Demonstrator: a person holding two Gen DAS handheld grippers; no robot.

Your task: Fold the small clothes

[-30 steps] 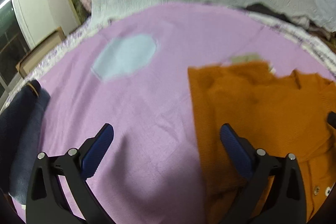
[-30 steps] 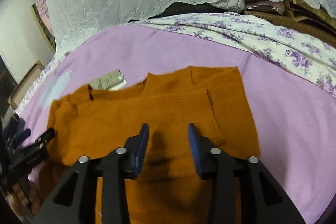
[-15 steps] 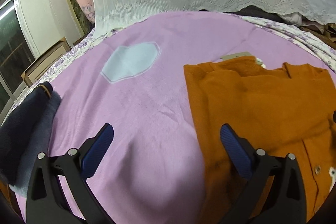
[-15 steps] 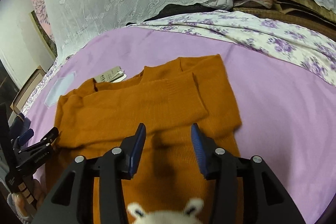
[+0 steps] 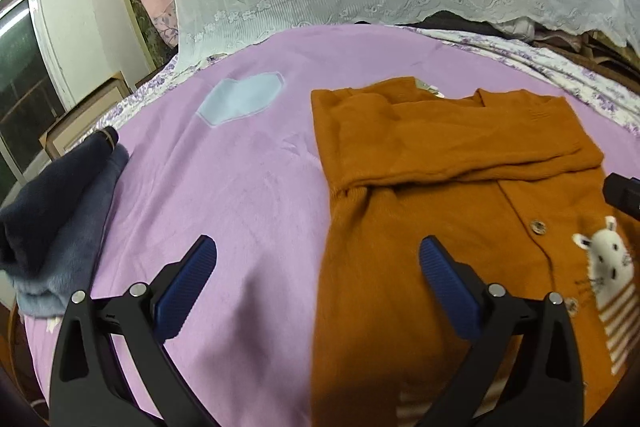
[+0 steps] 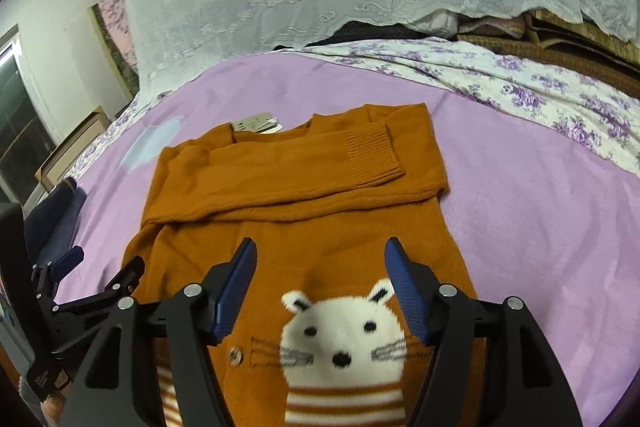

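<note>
Orange sweater (image 6: 296, 195) — white mouse (image 6: 340, 339) motif, striped — on lilac blanket (image 5: 240, 179).

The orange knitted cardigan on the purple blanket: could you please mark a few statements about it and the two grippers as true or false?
1. The orange knitted cardigan has both sleeves folded across its chest. True.
2. The right gripper is clamped on the cardigan's hem. False: its jaws are open and hold nothing.
3. A white animal face is knitted on the cardigan's front. True.
4. The left gripper is shut. False: its jaws are wide open, above the cardigan's edge and the purple blanket.
5. A dark blue folded garment lies on top of the cardigan. False: it lies apart, near the blanket's left edge.
6. A paper tag shows at the cardigan's collar. True.
</note>
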